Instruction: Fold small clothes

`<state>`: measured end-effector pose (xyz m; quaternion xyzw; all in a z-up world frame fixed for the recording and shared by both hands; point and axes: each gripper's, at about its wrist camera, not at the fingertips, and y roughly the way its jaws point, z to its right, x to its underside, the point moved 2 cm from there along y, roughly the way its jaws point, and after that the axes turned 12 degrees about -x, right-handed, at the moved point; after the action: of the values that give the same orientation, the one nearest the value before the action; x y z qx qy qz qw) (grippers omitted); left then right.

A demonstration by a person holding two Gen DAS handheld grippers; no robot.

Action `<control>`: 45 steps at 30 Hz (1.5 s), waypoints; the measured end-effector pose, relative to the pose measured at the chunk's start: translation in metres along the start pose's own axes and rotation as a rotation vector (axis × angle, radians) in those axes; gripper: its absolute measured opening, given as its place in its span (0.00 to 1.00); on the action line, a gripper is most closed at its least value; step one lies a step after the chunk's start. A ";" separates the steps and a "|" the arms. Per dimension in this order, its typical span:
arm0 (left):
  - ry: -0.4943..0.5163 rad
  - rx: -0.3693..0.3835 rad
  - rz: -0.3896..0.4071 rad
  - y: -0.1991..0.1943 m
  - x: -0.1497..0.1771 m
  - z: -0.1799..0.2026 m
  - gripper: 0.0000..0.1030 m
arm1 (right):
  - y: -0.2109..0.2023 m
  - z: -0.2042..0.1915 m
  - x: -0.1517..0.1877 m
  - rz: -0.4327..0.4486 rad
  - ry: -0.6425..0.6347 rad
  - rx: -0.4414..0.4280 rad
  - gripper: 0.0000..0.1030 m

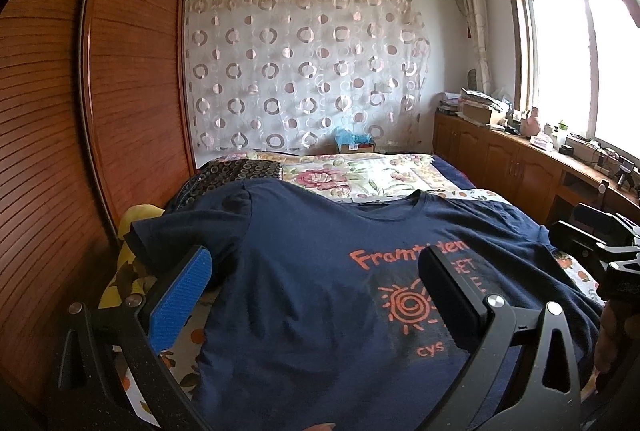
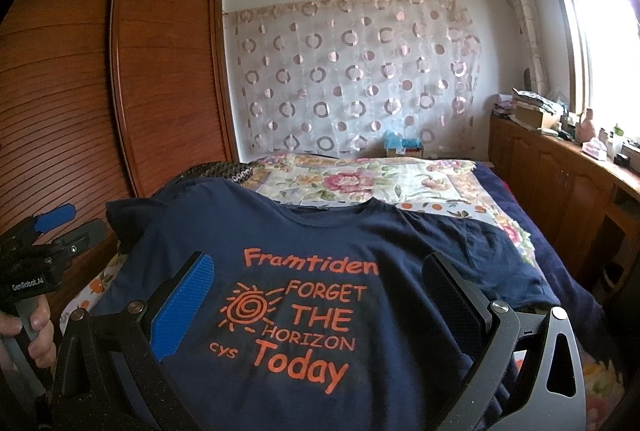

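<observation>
T-shirt (image 2: 320, 271) flat on bed, beneath both grippers' spread, empty fingers (image 1: 182, 295).

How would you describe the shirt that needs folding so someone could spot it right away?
Start at the bed beside the wooden wardrobe. Spread flat across its near end, print up, lies a navy T-shirt. Unlike the pale floral bedspread beyond it, it is dark, with orange lettering and a spiral sun.
</observation>
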<state>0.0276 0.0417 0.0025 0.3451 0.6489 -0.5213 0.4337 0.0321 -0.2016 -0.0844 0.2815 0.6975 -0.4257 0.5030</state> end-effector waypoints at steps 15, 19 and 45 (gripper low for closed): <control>0.019 -0.065 -0.064 0.049 0.017 -0.032 1.00 | 0.031 -0.010 -0.011 -0.050 -0.032 -0.054 1.00; 0.031 -0.080 -0.089 0.064 0.022 -0.048 1.00 | 0.040 -0.006 -0.013 -0.072 -0.040 -0.066 1.00; -0.024 -0.102 -0.241 0.160 0.015 -0.143 0.42 | 0.075 0.006 -0.018 -0.199 -0.093 -0.143 1.00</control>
<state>0.1371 0.2162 -0.0603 0.2358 0.7061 -0.5398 0.3929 0.1024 -0.1706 -0.0910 0.1543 0.7264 -0.4353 0.5090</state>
